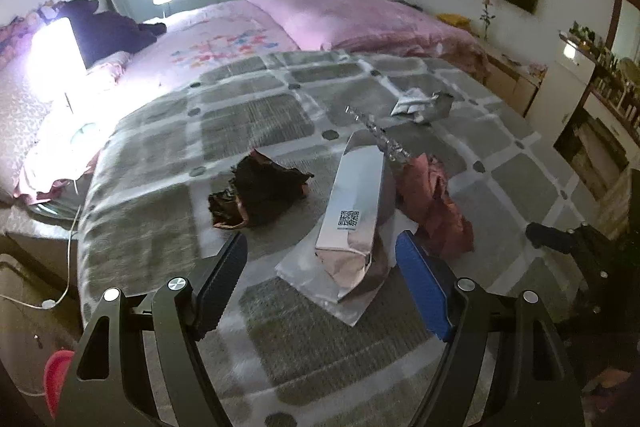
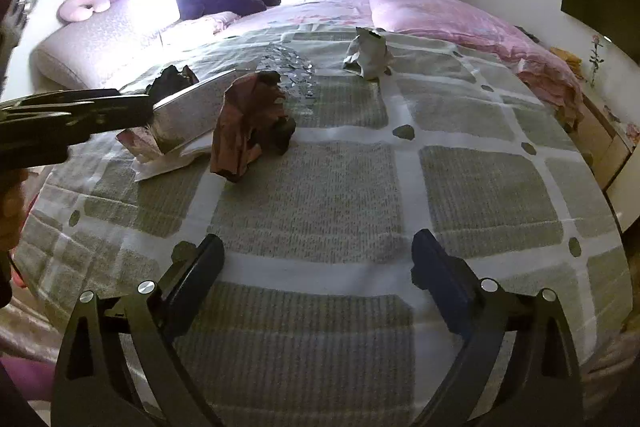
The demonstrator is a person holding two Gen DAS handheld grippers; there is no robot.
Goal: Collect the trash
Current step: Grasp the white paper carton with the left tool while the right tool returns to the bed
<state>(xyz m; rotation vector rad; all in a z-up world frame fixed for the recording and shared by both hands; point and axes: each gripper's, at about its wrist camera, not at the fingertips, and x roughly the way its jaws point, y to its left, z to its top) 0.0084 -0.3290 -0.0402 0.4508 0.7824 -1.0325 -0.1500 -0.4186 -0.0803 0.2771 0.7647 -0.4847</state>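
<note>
Trash on the grey-and-white checked blanket (image 2: 320, 187), as I count it from both wrist views: five loose pieces and one bag

1. Paper bag (image 1: 354, 203), silvery-pink, lying on its side with a QR code on its long face; its mouth end is crumpled. It rests on a flat clear plastic sheet (image 1: 320, 287). I cannot see inside the bag.
2. Dark crumpled wrapper (image 1: 260, 193), black with reddish edges, just left of the bag in the left wrist view.
3. Pink-brown crumpled paper (image 2: 248, 123), standing in a loose wad just right of the bag.
4. Clear crinkled cellophane strip (image 2: 292, 75), lying behind the pink-brown wad.
5. Grey-white crumpled paper (image 2: 368, 55), well apart from the rest, near the pink duvet (image 2: 460, 19).

Tongs: my left gripper (image 1: 320, 291) is spread wide, its fingers either side of the bag's crumpled end, grasping nothing. From the right wrist view it reaches in from the left at the bag's end; whether it touches I cannot tell. My right gripper (image 2: 318, 275) is released too, hovering over bare blanket, well short of the wad
</note>
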